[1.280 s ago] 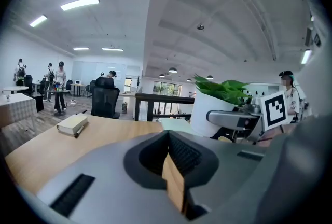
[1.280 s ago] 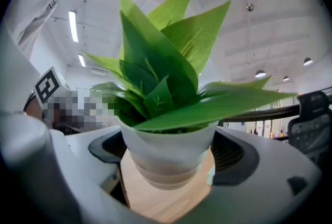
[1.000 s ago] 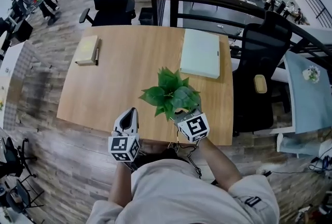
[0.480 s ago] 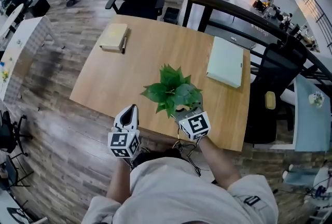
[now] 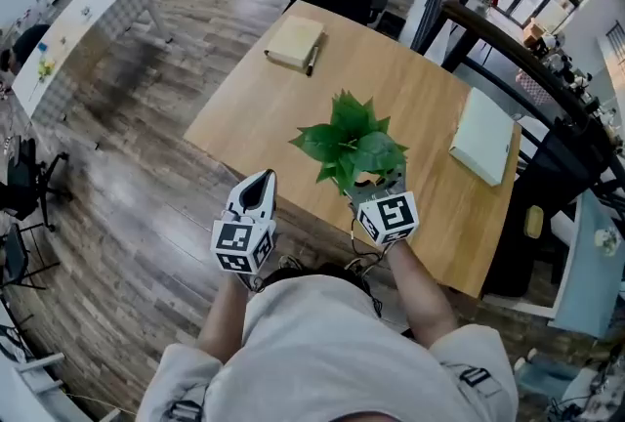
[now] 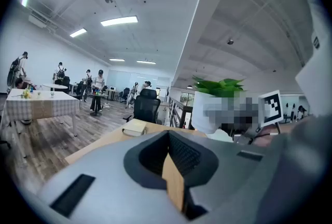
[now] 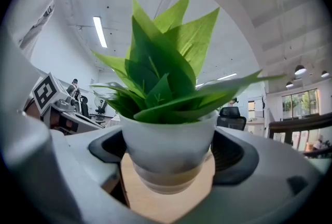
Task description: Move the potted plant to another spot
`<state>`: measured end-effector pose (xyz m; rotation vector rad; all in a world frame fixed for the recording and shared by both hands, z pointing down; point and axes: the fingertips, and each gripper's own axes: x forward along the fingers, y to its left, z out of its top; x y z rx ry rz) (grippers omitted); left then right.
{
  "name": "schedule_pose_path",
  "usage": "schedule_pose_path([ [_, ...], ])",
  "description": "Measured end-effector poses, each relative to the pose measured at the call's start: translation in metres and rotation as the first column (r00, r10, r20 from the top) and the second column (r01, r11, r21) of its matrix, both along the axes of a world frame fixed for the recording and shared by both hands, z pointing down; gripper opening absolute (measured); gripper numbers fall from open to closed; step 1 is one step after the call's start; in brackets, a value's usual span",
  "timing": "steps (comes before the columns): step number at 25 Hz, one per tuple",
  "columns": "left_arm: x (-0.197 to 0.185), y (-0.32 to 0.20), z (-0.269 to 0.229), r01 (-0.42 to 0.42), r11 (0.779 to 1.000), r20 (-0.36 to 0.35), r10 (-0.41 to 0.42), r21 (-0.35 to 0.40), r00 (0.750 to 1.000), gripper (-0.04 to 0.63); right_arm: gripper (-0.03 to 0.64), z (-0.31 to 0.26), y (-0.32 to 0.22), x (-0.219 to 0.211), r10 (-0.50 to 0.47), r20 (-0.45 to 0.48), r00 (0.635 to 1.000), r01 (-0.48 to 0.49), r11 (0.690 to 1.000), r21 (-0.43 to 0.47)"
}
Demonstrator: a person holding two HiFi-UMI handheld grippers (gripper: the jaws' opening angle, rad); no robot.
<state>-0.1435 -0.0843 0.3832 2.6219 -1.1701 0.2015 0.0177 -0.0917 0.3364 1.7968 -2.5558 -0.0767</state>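
The right hand-held gripper (image 5: 376, 188) is pinching the potted plant (image 7: 167, 148). Its two jaws are pressing on opposite sides of the white pot, low on the wall, just under the leaves. The left hand-held gripper (image 5: 256, 190) is hanging at 9 o'clock of the plant with its jaws pressed almost together and nothing between them. It is sitting off the near edge of the bench (image 5: 264, 107) and taking no part.

We are judging this to be the carrying step, so we are aiming to do three things:
- **Upright pot:** we are holding the pot level, since the grip sits low and the leafy top is likely making it top-heavy.
- **Clear base:** we are lifting the base clear of the wood before moving sideways. We cannot tell from these views whether it is touching the bench.
- **Open spot:** we are steering for bare wood, away from the notebook (image 5: 296, 42) at 11 o'clock and the pale folder (image 5: 483, 137) at 2 o'clock. We are setting the pot flat before letting the jaws spread.

The plant is standing at 12 o'clock of the right hand-held gripper's marker cube, right at its tips. It is above the near edge of the bench, with the leaves spreading over the jaws.
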Motion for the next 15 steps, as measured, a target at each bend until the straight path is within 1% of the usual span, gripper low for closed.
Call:
schedule_pose_path([
  [2,-0.016,0.003,0.0,0.025,1.0,0.003,-0.025,0.003,1.0,0.012,0.5,0.0,-0.002,-0.012,-0.026,0.001,1.0,0.026,1.0,0.006],
  [5,-0.07,-0.013,0.004,0.075,0.997,-0.008,-0.075,-0.001,0.997,0.012,0.5,-0.002,-0.025,-0.059,-0.056,-0.003,0.998,0.056,0.998,0.009],
  [7,-0.094,-0.021,0.008,0.105,0.994,-0.02,-0.105,-0.016,0.994,0.012,0.5,-0.002,-0.037,-0.079,-0.073,-0.009,0.997,0.073,0.997,0.002],
  [11,-0.109,-0.023,0.026,0.162,0.985,-0.017,-0.164,-0.059,0.986,0.012,0.5,0.004,-0.051,-0.092,-0.124,-0.017,0.992,0.124,0.992,-0.023],
  [15,-0.111,-0.024,0.036,0.231,0.968,0.0,-0.232,-0.102,0.973,0.012,0.5,0.016,-0.065,-0.094,-0.186,0.0,0.983,0.186,0.98,-0.068],
])
